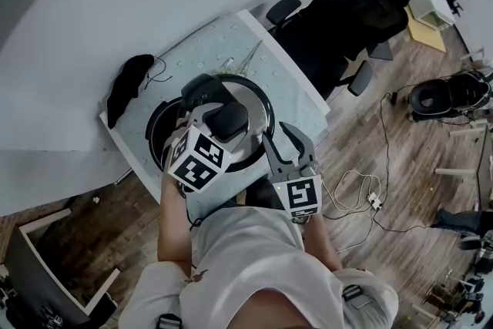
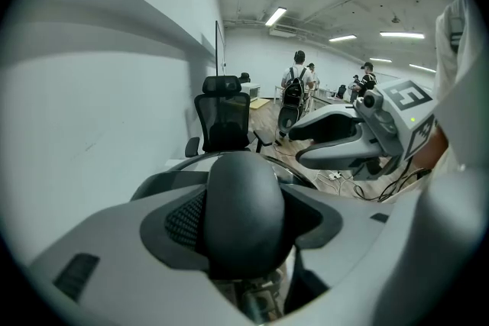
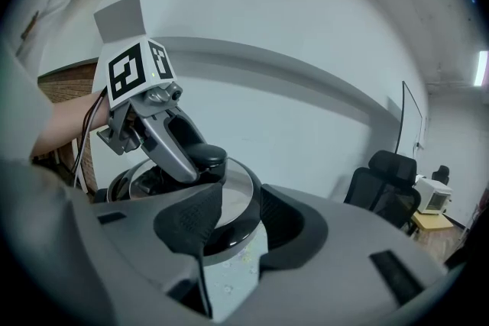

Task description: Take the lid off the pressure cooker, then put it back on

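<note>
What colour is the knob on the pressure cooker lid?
Plain black rounded lid knob, no pattern; shows best in the left gripper view.

No legible words or numbers; only coded square markers on the left cube (image 1: 197,159) and right cube (image 1: 300,196) beside the lid (image 1: 260,105).

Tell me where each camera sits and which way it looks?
Head view: on the person's head, looking down at the table and cooker lid; shows the left gripper, right gripper and shirt.
Left gripper view: on the left gripper, looking along its jaws, shut on the lid's knob, toward an office chair; shows the right gripper.
Right gripper view: on the right gripper, looking past its open jaws at the lid and wall; shows the person's forearm.
Shared: all three show the knob.
</note>
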Demonstrator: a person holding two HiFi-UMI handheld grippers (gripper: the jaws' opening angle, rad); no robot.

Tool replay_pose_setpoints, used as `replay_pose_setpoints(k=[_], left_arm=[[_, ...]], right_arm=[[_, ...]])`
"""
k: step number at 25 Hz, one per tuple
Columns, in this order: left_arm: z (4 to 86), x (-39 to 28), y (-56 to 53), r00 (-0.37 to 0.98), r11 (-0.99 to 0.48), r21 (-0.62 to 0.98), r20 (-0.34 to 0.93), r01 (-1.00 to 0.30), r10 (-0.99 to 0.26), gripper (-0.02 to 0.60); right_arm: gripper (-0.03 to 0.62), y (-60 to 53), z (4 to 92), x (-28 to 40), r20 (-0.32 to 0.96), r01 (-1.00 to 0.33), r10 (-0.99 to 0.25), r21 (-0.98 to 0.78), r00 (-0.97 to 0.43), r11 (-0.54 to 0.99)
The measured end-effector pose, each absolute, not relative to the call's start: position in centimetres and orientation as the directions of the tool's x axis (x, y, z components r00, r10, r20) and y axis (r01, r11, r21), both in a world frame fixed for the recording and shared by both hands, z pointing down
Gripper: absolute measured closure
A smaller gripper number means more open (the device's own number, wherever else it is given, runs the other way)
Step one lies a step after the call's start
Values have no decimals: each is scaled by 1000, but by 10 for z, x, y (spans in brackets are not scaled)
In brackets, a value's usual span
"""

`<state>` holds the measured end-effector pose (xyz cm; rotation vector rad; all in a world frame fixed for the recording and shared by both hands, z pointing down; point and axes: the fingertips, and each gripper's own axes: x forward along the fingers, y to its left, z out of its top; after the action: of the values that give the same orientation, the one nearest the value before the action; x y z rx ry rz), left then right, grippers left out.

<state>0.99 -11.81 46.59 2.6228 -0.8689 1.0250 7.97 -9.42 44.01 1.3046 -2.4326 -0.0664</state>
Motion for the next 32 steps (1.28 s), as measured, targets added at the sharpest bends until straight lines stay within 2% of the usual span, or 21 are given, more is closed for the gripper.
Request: replay_pose_setpoints(k=[17, 32], left_arm=[[484, 100, -161, 611, -848, 8, 697, -529, -374, 298], [531, 151, -189, 579, -827, 32, 729, -561, -365, 298]], right_arm=[[436, -140, 453, 162, 331, -826, -827, 191, -455, 531], [441, -166, 492, 212, 386, -858, -825, 142, -412, 494]])
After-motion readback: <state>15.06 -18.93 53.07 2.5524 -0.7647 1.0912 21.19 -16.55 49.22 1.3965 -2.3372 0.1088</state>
